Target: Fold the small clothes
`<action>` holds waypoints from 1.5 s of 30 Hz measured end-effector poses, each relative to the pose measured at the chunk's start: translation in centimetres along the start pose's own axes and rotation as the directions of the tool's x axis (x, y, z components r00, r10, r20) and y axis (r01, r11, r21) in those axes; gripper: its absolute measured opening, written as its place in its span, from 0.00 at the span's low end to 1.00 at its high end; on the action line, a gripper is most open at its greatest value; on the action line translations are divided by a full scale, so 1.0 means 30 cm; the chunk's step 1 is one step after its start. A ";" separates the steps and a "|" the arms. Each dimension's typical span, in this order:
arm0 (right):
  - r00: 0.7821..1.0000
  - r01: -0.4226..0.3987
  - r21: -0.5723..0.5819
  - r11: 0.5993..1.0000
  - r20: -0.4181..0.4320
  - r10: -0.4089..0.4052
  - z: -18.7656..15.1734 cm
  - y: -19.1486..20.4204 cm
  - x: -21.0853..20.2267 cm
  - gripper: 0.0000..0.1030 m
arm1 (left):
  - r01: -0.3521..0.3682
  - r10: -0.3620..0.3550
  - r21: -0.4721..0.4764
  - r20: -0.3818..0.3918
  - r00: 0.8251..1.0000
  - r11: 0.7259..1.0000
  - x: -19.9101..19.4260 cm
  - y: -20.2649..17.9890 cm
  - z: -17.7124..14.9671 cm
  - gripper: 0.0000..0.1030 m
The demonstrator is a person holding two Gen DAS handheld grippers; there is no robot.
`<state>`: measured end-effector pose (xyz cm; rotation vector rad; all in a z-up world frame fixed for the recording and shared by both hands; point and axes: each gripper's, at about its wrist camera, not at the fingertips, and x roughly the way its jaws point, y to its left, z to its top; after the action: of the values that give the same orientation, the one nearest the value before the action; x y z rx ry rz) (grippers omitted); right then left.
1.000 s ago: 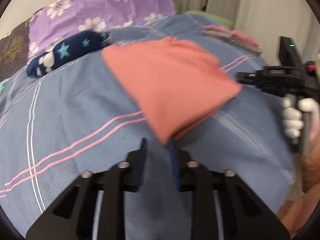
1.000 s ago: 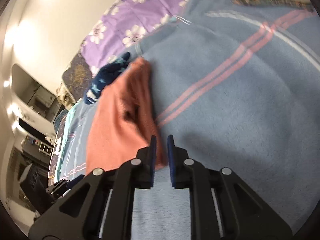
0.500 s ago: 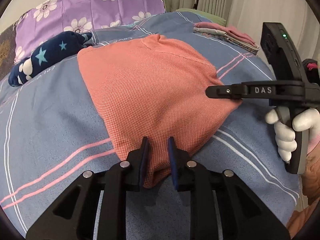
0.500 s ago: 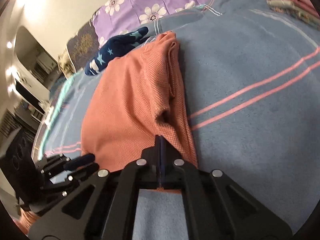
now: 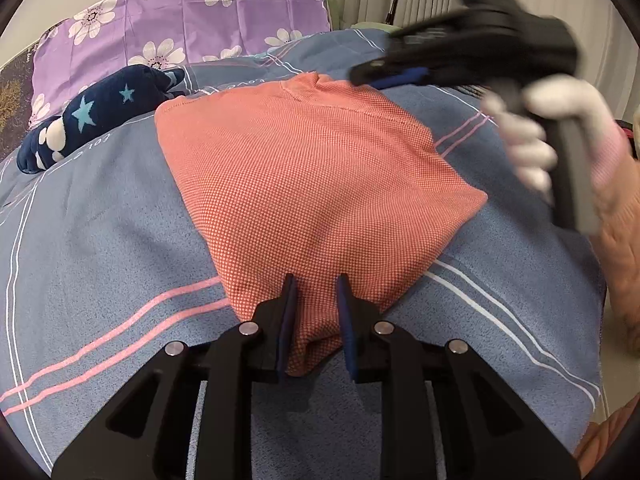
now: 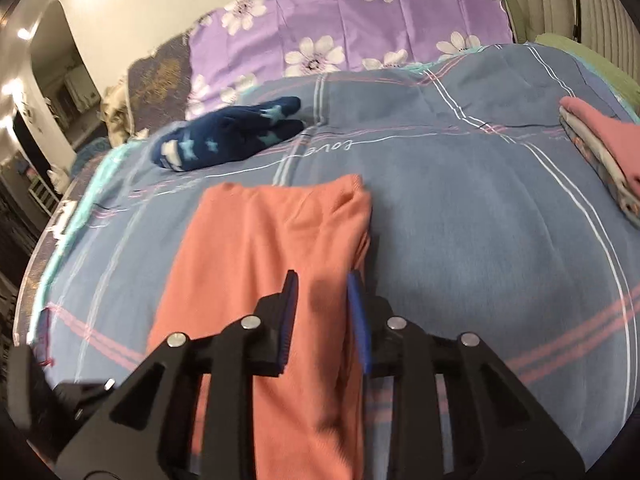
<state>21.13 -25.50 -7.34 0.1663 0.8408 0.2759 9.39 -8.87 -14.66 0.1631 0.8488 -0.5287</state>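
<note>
Navy star-print garment (image 5: 100, 114) lies far left of the folded orange knit garment (image 5: 316, 188) on the blue plaid bed cover (image 5: 100, 240); folded stack (image 6: 600, 148) far right; orange piece's long axis runs near to far; left hand-held gripper (image 5: 316, 300) parted, straddling its near corner; right hand-held gripper (image 6: 320, 292) parted above it.
</note>
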 end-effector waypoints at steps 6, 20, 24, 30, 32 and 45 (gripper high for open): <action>0.984 0.168 -0.127 0.977 -0.030 -0.173 0.067 -0.007 0.224 0.40 | 0.002 -0.002 0.000 0.002 1.000 1.000 -0.003 -0.002 -0.003 0.22; 0.998 -0.035 -0.036 0.999 0.053 0.037 0.107 -0.035 0.083 0.14 | 0.040 -0.040 -0.027 0.008 0.999 0.999 -0.003 0.015 -0.005 0.23; 0.995 0.089 -0.107 0.990 -0.036 -0.093 0.096 0.000 0.209 0.10 | 0.040 -0.040 -0.025 0.009 0.999 0.999 -0.003 0.017 -0.005 0.23; 0.992 0.124 -0.039 0.992 -0.015 -0.124 0.113 -0.082 0.269 0.30 | 0.026 -0.026 -0.014 0.012 1.000 1.000 -0.007 0.011 -0.005 0.23; 0.991 0.132 -0.033 0.991 -0.003 -0.133 0.102 -0.088 0.230 0.30 | 0.023 -0.023 -0.012 0.012 1.000 1.000 -0.007 0.008 -0.005 0.23; 0.983 -0.184 -0.049 0.982 -0.023 0.183 -0.159 -0.009 -0.107 0.24 | -0.024 0.024 0.021 0.016 1.000 0.999 -0.009 -0.021 -0.004 0.24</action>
<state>15.54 -26.55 -8.26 0.1947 0.8375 0.4723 8.83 -9.27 -14.50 0.1883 0.8253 -0.5161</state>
